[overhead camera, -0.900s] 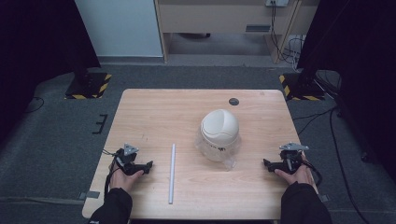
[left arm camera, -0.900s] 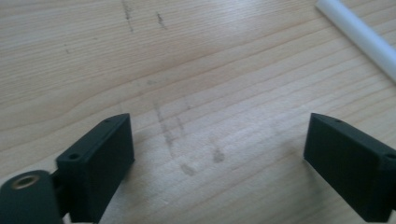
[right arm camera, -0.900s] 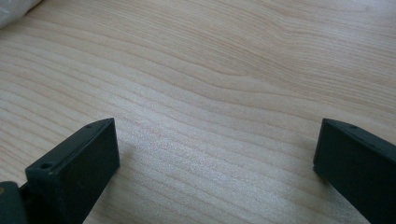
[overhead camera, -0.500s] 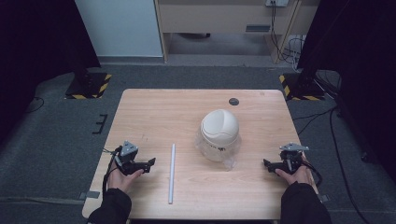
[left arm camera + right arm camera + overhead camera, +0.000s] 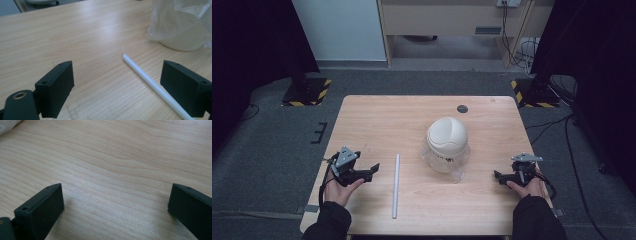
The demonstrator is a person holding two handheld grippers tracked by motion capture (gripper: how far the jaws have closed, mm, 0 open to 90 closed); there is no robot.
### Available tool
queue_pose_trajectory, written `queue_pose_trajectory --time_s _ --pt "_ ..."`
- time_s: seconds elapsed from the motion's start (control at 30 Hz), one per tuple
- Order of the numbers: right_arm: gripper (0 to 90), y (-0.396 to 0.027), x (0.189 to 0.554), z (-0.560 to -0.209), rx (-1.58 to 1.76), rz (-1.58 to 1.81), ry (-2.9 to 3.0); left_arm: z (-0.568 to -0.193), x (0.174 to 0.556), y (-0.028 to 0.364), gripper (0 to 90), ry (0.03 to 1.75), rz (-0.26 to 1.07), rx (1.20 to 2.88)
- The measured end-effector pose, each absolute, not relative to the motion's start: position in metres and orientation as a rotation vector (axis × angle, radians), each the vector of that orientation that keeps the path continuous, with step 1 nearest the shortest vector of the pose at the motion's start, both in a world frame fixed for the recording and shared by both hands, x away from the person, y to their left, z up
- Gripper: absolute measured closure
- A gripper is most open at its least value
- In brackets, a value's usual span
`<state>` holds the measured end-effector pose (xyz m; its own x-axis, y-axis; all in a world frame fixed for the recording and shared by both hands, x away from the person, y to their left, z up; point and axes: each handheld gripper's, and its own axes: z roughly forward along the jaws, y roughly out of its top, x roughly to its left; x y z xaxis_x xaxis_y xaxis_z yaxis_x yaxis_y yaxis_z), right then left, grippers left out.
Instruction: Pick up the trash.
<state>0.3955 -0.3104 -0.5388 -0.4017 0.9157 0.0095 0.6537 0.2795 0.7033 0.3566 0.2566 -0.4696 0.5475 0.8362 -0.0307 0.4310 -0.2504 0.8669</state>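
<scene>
Both pairs of jaws wide apart, nothing held.

We see the left gripper (image 5: 373, 169) near the white tube (image 5: 396, 185), not touching; right gripper (image 5: 498, 176) over bare wooden table (image 5: 377, 120); grey carpet around.

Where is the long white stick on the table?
In the high view the white stick lies flat on the table, left of the middle, between the left gripper and the bagged white cup, touching neither.
</scene>
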Motion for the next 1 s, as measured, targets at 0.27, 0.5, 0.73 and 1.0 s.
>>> queue_pose_trajectory --time_s 0.27,0.5,0.73,1.0 --pt "0.7 -0.31 0.396 -0.539 1.415 0.895 2.156 -0.453 0.353 0.248 8.5 0.941 0.577 1.82" --pt "0.7 -0.31 0.396 -0.539 1.414 0.894 2.157 -0.438 0.35 0.239 8.4 0.884 0.586 1.794" --pt "0.7 -0.31 0.396 -0.539 1.415 0.894 2.157 -0.427 0.347 0.229 8.9 0.828 0.587 1.785" --pt "0.7 -0.31 0.396 -0.539 1.415 0.895 2.157 -0.413 0.344 0.215 9.2 0.75 0.577 1.799"
